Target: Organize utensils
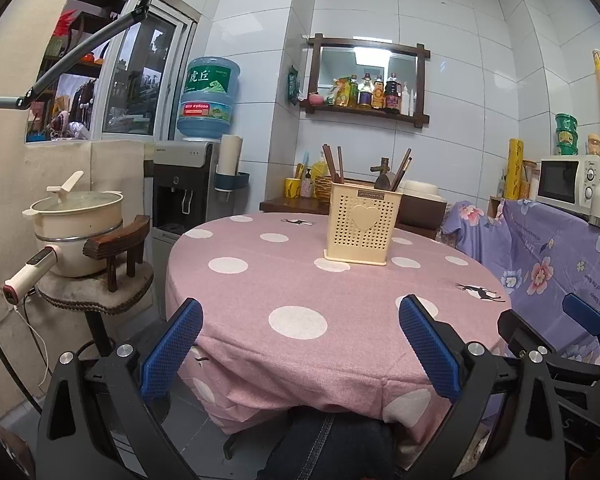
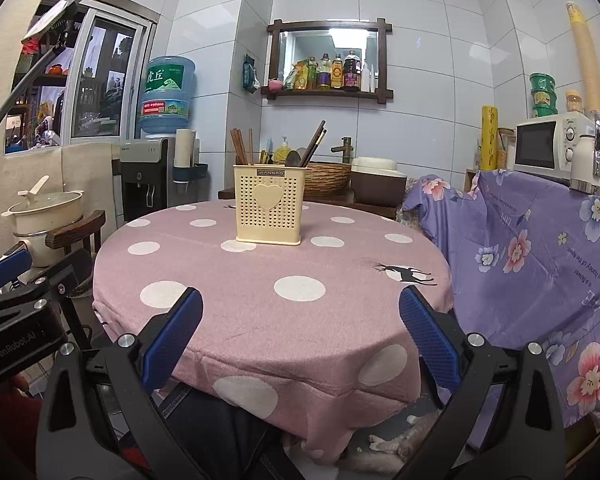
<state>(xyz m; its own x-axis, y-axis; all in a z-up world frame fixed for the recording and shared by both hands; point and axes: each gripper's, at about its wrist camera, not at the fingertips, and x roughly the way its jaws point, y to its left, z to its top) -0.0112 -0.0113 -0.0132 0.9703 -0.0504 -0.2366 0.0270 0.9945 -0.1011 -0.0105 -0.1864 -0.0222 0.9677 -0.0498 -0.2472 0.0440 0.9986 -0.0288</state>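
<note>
On the far half of the round table draped in a pink cloth with white polka dots (image 2: 284, 308) stands the cream perforated plastic utensil holder with a heart on its front (image 2: 269, 205), upright, well away from the near edge where the person sits. Brown wooden chopsticks (image 2: 242, 145) stick up from its left side, darker sticks (image 2: 315, 141) lean out to the right, and what looks like a spoon bowl (image 2: 293, 158) peeps over the rim between them; their long axes run upward, the right bunch tilted rightward.

Both tools hang low at the near edge, ahead of the person's knees. The left gripper (image 1: 300, 354) has its blue-padded fingers spread wide with nothing between them, and the right gripper (image 2: 300, 346) is likewise spread and empty. From the left one the holder lies straight ahead and slightly right; from the right one, ahead and slightly left. Neither looks clearly nearer, so I'd judge either must reach forward across the cloth and come down from above onto the stick tops.
</note>
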